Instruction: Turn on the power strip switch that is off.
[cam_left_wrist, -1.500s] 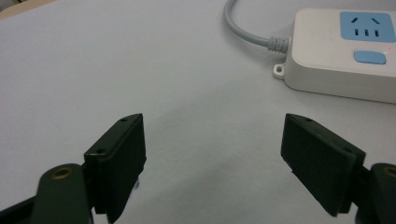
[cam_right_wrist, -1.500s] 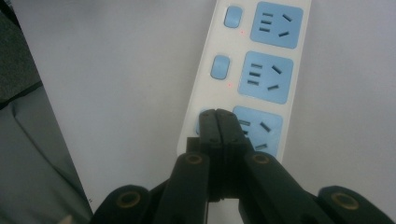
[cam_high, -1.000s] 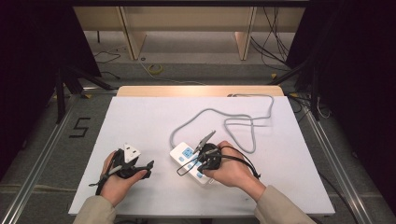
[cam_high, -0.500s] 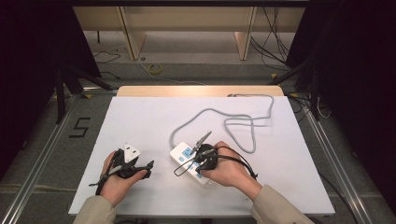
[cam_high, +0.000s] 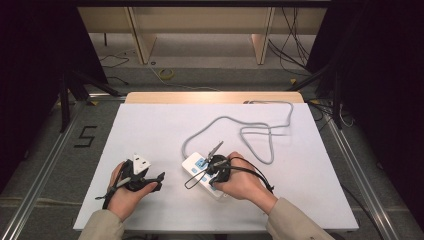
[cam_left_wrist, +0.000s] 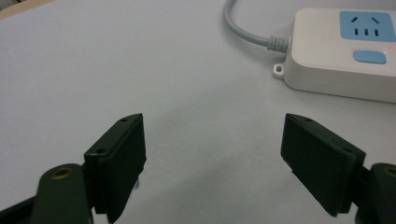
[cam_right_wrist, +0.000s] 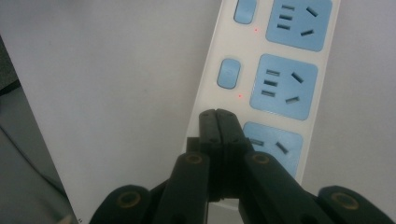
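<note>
I see the table (cam_high: 150, 130) covered by a white sheet, with a bare wood strip (cam_high: 212, 97) along its far edge. Grey carpet floor (cam_high: 45, 165) all round. A black "5" (cam_high: 85, 136) is marked on the floor left of the table. Metal rails (cam_high: 47, 165) run along the floor on both sides. Beyond the table, light wooden furniture legs (cam_high: 139, 37) stand on a paler floor, with a yellow cable coil (cam_high: 166, 74) and loose black cables (cam_high: 287, 35) there. Dark curtains (cam_high: 380, 75) close off left and right. A black stand leg (cam_high: 64, 100) sits at left. Light falls from above, brightest on the table.
</note>
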